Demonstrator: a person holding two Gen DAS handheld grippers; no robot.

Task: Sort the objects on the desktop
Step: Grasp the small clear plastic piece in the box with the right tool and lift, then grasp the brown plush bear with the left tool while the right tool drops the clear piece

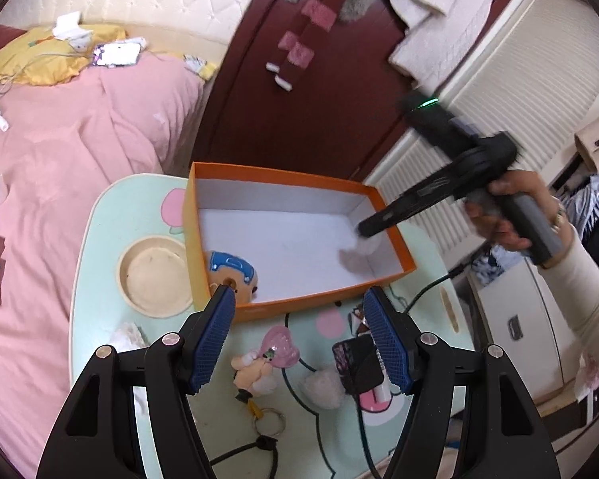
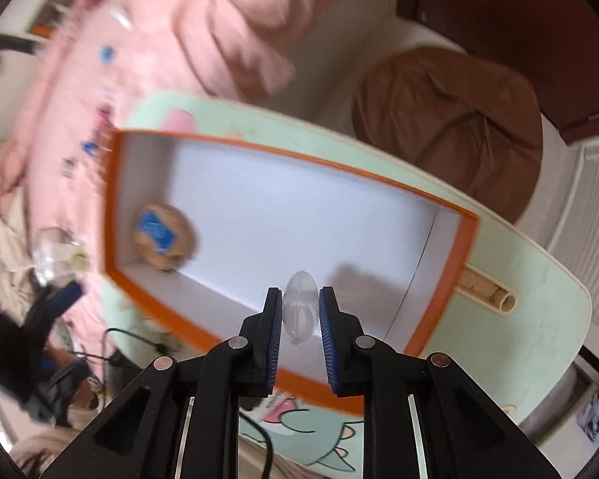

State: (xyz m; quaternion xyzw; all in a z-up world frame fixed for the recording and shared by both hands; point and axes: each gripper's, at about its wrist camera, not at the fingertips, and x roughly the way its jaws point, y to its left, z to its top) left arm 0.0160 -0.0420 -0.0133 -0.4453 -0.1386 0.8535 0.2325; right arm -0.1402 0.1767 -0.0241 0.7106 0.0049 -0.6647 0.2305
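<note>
An orange box [image 1: 299, 305] with a white inside stands on the mint table [image 1: 100, 247]. A tan round toy with a blue mark [image 1: 231, 269] lies in its near-left corner; it also shows in the right wrist view [image 2: 161, 237]. My left gripper [image 1: 299, 323] is open above the table, in front of the box. A doll keychain [image 1: 255, 371], a white pom-pom [image 1: 323, 389] and a small black case [image 1: 357, 363] lie below it. My right gripper [image 2: 299, 311] is shut on a clear oval capsule [image 2: 299, 307], held over the box's [image 2: 465, 239] right end.
A round shallow dish [image 1: 155, 275] sits left of the box. A black cable [image 1: 423, 291] runs across the table's right side. A bed with a pink cover [image 1: 80, 127] lies to the left, a dark red door [image 1: 299, 92] behind, a brown cushion [image 2: 447, 127] beyond the table.
</note>
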